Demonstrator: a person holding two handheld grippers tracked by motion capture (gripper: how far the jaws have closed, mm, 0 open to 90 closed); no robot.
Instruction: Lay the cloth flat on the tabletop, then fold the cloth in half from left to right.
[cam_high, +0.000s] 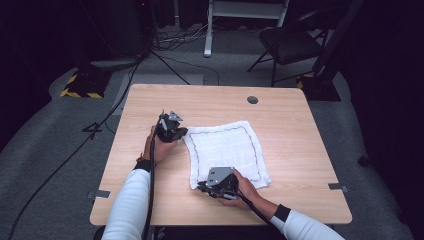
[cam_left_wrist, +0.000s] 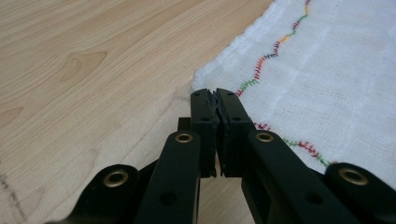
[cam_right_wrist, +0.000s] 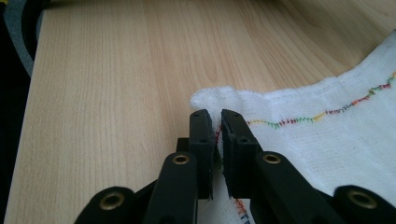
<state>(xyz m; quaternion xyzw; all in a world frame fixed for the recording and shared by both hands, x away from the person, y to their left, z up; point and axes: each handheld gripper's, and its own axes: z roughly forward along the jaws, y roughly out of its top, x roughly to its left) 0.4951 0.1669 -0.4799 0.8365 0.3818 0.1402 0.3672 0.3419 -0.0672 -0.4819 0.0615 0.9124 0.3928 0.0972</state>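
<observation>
High view showed a white cloth (cam_high: 225, 150) spread flat near the middle of a wooden table (cam_high: 290, 105), roughly square, with a thin line of coloured stitching running just inside its hem. Its weave looked loose and faintly checked. The left gripper (cam_high: 172, 131) sat at the cloth's far left corner, the right gripper (cam_high: 210, 186) at its near left corner. In the left gripper view the jaws were pinched tight on the cloth's edge; in the right gripper view the jaws were likewise clamped on a puckered corner of cloth.
</observation>
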